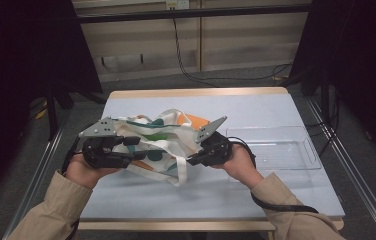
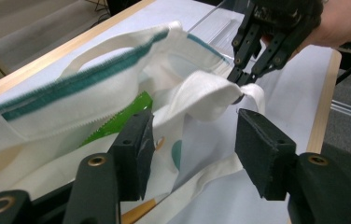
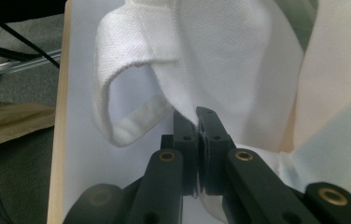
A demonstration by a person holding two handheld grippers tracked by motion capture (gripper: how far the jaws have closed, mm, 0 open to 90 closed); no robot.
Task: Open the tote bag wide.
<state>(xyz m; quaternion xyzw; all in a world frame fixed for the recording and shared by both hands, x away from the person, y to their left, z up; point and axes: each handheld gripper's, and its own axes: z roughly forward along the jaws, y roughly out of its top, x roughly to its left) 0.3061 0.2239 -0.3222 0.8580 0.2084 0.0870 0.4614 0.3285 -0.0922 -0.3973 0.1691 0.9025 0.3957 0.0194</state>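
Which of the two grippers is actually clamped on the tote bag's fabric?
The right gripper: its fingers pinch the white tote bag, while the left gripper stands apart around it.

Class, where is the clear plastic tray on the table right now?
In the high view, the clear plastic tray lies on the table's right side, just beyond the right gripper and right of the white tote bag.

A lab: framed table [image 1: 296,107], dark curtains [image 1: 21,60], trailing cables [image 1: 191,70]

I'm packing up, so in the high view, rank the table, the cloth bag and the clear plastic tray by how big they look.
1. Table, largest.
2. Cloth bag.
3. Clear plastic tray; it looks close to the crumpled bag in spread, so that order is unsure.
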